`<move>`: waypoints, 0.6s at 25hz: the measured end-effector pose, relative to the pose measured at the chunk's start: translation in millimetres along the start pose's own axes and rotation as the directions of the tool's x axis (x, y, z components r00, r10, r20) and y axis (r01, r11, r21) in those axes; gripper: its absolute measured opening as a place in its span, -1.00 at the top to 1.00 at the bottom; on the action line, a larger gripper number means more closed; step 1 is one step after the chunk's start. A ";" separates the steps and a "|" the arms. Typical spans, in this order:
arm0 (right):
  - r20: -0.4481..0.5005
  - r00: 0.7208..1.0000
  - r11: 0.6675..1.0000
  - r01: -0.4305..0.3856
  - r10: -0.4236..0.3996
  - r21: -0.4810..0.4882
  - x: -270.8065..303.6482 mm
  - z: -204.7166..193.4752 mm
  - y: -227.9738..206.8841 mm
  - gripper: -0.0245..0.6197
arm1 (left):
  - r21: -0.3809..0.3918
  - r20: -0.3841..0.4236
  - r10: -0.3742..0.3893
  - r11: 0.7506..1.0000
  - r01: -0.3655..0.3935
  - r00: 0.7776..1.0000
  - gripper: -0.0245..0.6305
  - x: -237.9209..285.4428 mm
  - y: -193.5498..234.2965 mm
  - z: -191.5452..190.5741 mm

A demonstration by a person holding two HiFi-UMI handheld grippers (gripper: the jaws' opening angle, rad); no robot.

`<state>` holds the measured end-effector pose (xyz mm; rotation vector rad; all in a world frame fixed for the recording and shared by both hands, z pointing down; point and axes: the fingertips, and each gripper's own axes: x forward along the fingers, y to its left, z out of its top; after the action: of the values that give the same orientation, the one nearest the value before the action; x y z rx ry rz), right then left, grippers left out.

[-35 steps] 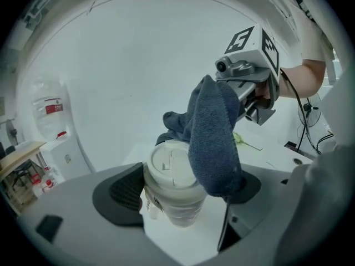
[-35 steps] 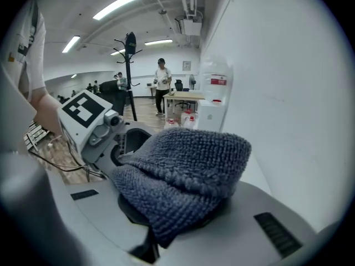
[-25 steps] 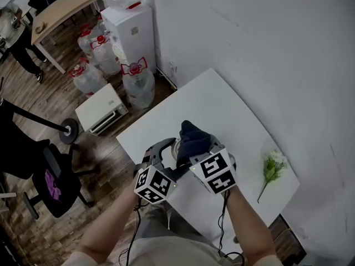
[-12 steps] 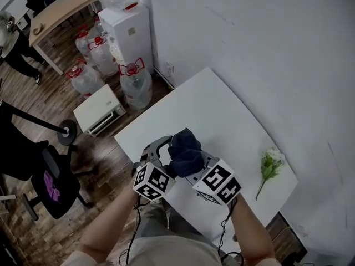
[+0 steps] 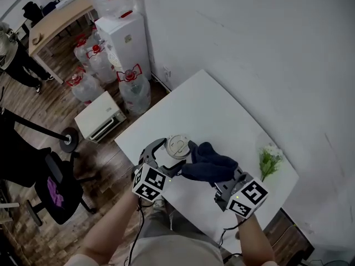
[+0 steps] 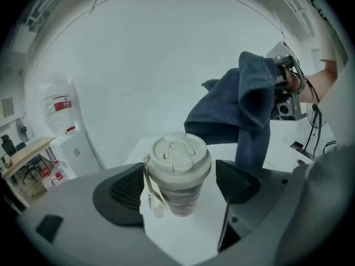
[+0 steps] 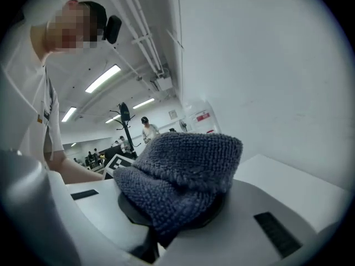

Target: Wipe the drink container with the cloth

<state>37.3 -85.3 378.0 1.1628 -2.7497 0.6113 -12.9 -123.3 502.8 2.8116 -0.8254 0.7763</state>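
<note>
A pale drink cup (image 6: 177, 173) with a white lid (image 5: 177, 147) stands upright between the jaws of my left gripper (image 6: 180, 187), near the table's left edge. Its two dark pads (image 6: 128, 192) sit close against the cup's sides, and a paper tag hangs down the cup's left side. In the head view, my left gripper (image 5: 166, 158) stays low at the table's front left. My right gripper (image 5: 222, 179) is shut on a dark blue cloth (image 5: 208, 162), held in the air just right of the cup and apart from it. The cloth (image 7: 183, 170) bunches over the right jaws and hides their tips.
The white table (image 5: 222, 110) stands against a white wall. A green and white flower sprig (image 5: 270, 162) lies near its right edge. On the floor to the left are water bottles (image 5: 136, 82), a white dispenser (image 5: 122, 37), a white box (image 5: 100, 118) and a chair (image 5: 52, 187).
My right gripper has carried the cloth off the cup's top, to the right and up, uncovering the white lid. The left gripper and the cup stay where they were.
</note>
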 end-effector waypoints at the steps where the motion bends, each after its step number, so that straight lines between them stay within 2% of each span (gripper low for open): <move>1: 0.025 1.000 1.000 0.012 -0.012 -0.013 -6.6 7.8 -0.2 0.79 | -0.005 0.002 0.001 1.000 -0.001 1.000 -0.34 -3.9 -0.9 0.6; 5: 0.111 0.991 0.995 0.081 -0.073 -0.066 -27.4 31.2 -3.1 0.77 | -0.023 0.012 0.017 1.000 -0.017 1.000 -0.34 -21.0 -1.0 5.0; 6: 0.125 0.989 0.993 0.088 -0.078 -0.073 -30.2 34.4 -2.5 0.64 | -0.029 0.017 0.021 0.999 -0.020 1.000 -0.34 -25.0 0.1 7.3; 7: 0.136 0.988 0.993 0.091 -0.080 -0.079 -32.4 36.7 -1.2 0.37 | -0.030 0.023 0.023 0.999 -0.023 0.999 -0.34 -29.1 1.6 11.3; 8: 0.147 0.986 0.992 0.095 -0.081 -0.088 -34.6 38.4 0.4 0.20 | -0.024 0.032 0.026 0.999 -0.025 0.999 -0.34 -32.9 3.5 17.6; 12: 0.183 0.979 0.986 0.113 -0.090 -0.120 -44.7 41.7 5.3 0.04 | -0.004 0.055 0.024 1.000 -0.024 0.998 -0.34 -38.4 11.1 40.0; 15: 0.187 0.978 0.985 0.119 -0.095 -0.122 -50.1 38.4 4.8 -0.01 | -0.011 0.057 -0.010 1.000 0.010 0.998 -0.34 -30.9 12.7 47.5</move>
<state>71.9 -64.0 329.3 1.3876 -2.7978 0.3200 -20.9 -130.9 445.8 2.8373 -0.8207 0.6913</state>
